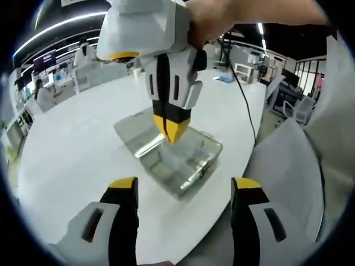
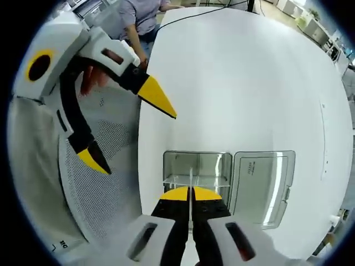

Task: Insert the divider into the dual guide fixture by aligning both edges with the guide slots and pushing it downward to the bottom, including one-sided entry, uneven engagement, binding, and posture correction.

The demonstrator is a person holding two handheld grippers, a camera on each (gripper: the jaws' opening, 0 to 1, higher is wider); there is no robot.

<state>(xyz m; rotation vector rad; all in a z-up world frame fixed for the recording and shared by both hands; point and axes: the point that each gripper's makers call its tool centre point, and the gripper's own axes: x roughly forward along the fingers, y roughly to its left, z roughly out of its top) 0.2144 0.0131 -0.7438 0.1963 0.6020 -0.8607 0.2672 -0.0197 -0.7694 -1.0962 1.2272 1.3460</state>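
- Left gripper view: your left gripper [image 1: 183, 191] hangs open and empty, jaws wide apart, near the table [image 1: 72, 144] edge, short of the clear box [image 1: 177, 158].
- Across the box, your right gripper [image 1: 172, 128] points down into it with its yellow tips pinched together. The divider is hard to make out here through the clear plastic.
- The lid [image 1: 136, 130] lies flat on the table, hinged open on the far side of the box.
- Right gripper view: your jaws are closed on the divider [image 2: 191, 180], a thin clear sheet seen edge-on, rising straight from between the tips over the box [image 2: 197, 166].
- It stands across the compartment and looks upright; I cannot tell whether both edges sit in their slots or how deep it is.
- The left gripper [image 2: 133, 133] hovers open off to the left, over a perforated chair, well clear of the box.
- To do this well, judge both ends before pushing: keep the sheet square to the walls and press straight down. If one end binds, ease up, level it, then push again rather than forcing it.
- Consider bringing the free gripper in to steady the box wall.
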